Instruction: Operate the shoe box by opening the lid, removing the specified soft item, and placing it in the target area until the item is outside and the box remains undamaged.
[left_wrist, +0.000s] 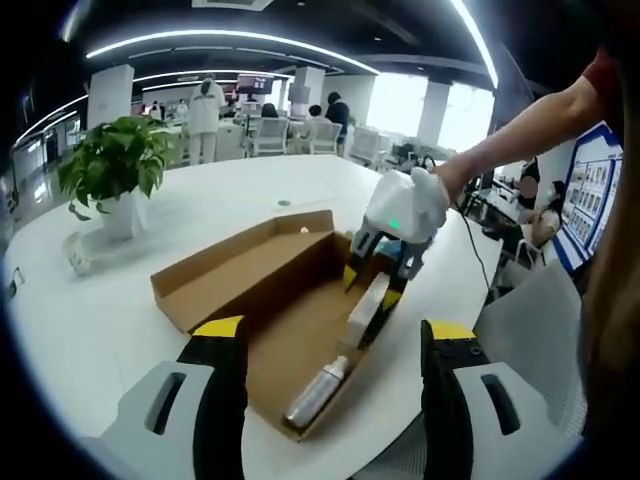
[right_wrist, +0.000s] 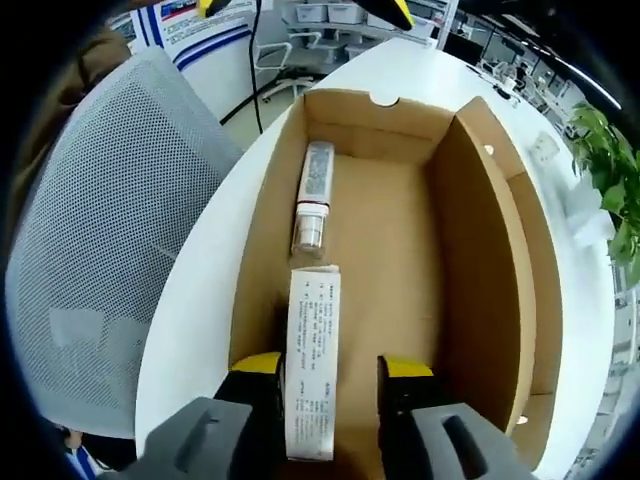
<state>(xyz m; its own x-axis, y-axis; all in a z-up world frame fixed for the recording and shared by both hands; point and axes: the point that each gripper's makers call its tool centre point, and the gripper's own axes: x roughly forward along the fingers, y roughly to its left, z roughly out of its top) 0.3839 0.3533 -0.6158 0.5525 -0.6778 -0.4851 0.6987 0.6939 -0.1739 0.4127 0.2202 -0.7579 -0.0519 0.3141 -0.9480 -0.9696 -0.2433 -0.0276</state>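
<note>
An open cardboard shoe box (left_wrist: 300, 345) lies on the white round table (left_wrist: 90, 320), its lid (left_wrist: 235, 268) folded out flat to the left. Inside lie a long white printed carton (right_wrist: 313, 360) and a silver-white tube (right_wrist: 313, 195) near the box's end wall. My right gripper (right_wrist: 333, 366) reaches into the box (right_wrist: 480, 250), its jaws open on either side of the carton with a gap on the right. The left gripper view shows that gripper (left_wrist: 373, 285) over the carton (left_wrist: 368, 305), with the tube (left_wrist: 318, 392) closer. My left gripper (left_wrist: 335, 335) hovers open before the box.
A potted plant (left_wrist: 115, 165) stands on the table at the far left. A grey mesh chair (right_wrist: 90, 250) sits against the table edge beside the box. A person's arm (left_wrist: 520, 135) holds the right gripper. People and desks fill the office behind.
</note>
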